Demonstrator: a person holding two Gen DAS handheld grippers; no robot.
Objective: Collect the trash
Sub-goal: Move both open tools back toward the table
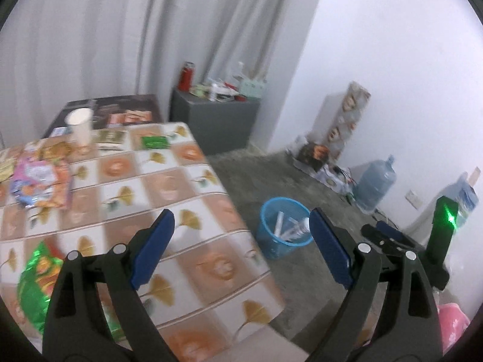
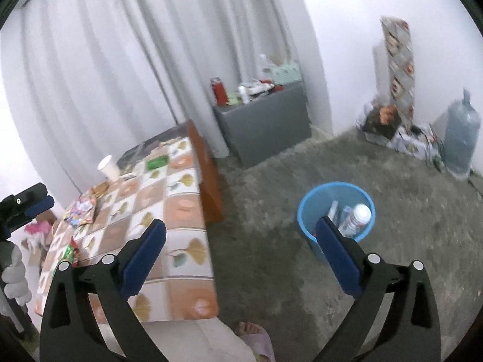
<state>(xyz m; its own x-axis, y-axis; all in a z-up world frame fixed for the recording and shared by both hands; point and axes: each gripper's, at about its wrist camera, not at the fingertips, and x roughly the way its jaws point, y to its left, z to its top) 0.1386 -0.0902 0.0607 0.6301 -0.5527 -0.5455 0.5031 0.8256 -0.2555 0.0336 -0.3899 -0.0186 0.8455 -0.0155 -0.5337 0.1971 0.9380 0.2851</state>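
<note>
A blue waste basket (image 1: pixel 271 235) (image 2: pixel 308 211) stands on the floor to the right of the table, holding a plastic bottle (image 2: pixel 357 218) and some white scraps. On the patterned table (image 1: pixel 169 181) (image 2: pixel 178 205) lie a green snack bag (image 1: pixel 33 283), a pink and orange snack packet (image 1: pixel 39 185) (image 2: pixel 81 211), a white paper cup (image 1: pixel 80 126) (image 2: pixel 108 167) and a small green packet (image 1: pixel 154 142). My left gripper (image 1: pixel 241 247) is open and empty above the table's right edge. My right gripper (image 2: pixel 238 259) is open and empty above the floor, between table and basket.
A grey cabinet (image 1: pixel 214 120) (image 2: pixel 265 126) with a red can and clutter stands by the curtain. A water jug (image 1: pixel 374 184) (image 2: pixel 460 138), boxes and cables line the far wall. A foot in a slipper (image 2: pixel 256 336) is at the bottom.
</note>
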